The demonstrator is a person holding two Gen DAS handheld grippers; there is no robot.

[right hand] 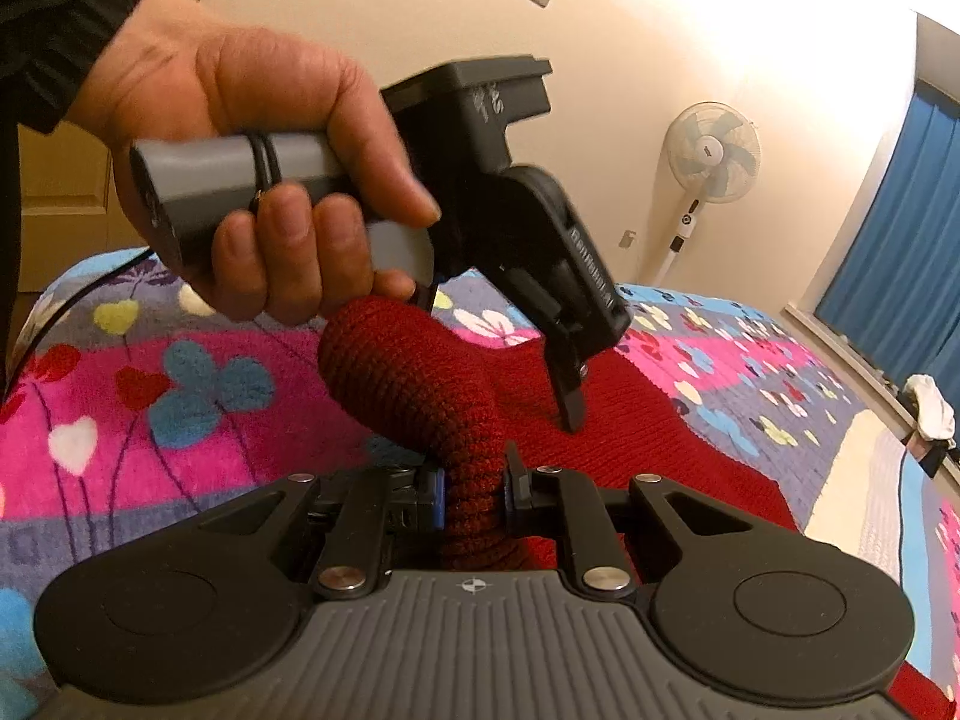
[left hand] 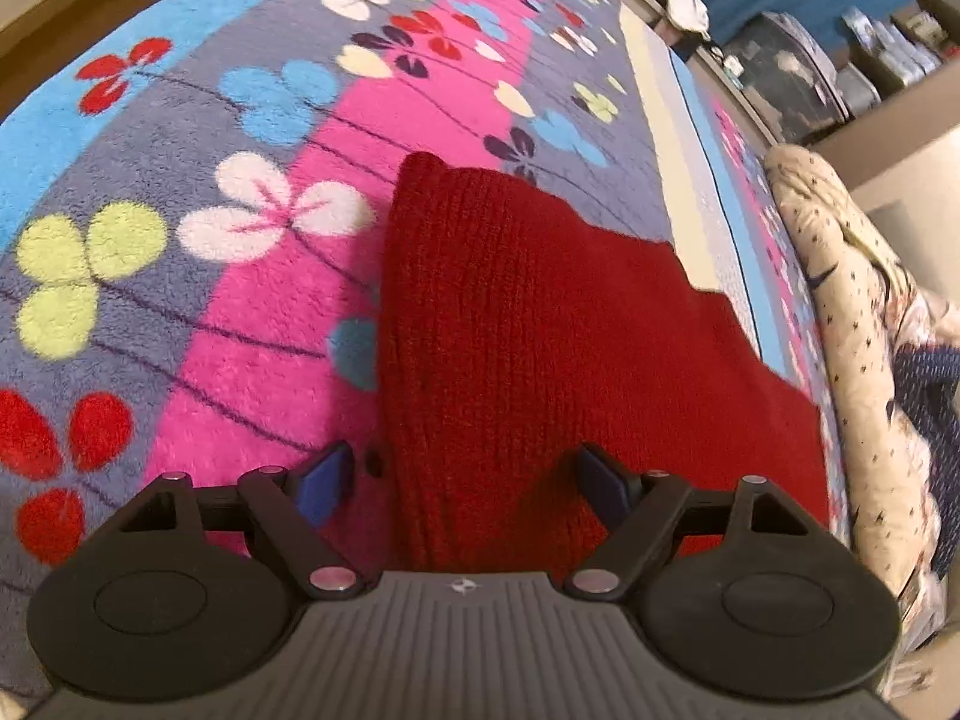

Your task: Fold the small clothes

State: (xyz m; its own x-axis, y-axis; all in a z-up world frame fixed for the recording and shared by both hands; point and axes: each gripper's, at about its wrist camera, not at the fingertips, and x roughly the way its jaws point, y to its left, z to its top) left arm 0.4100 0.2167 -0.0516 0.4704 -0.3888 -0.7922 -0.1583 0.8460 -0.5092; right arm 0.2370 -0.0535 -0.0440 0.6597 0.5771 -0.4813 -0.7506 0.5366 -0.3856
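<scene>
A red knitted garment (left hand: pixel 510 330) lies on a flowered fleece blanket (left hand: pixel 270 330). In the left wrist view my left gripper (left hand: pixel 465 486) stands open astride the garment's near edge. Its left finger (left hand: pixel 327 483) is over the blanket and its right finger (left hand: pixel 603 489) is over the knit. My right gripper (right hand: pixel 474 489) is shut on a bunched part of the red garment (right hand: pixel 408 372), which arches up from the blanket (right hand: pixel 120 390) in a thick roll. A person's hand (right hand: pixel 258 180) holds the left gripper (right hand: pixel 570 408) tilted down, its tip at the flat knit behind the roll.
Cream star-patterned bedding (left hand: pixel 840 300) is heaped along the blanket's right side. A white cloth (right hand: pixel 930 408) lies at the far bed edge. A standing fan (right hand: pixel 714 153) and blue curtains (right hand: pixel 888 240) are by the wall. Cluttered shelves (left hand: pixel 840 72) stand beyond the bed.
</scene>
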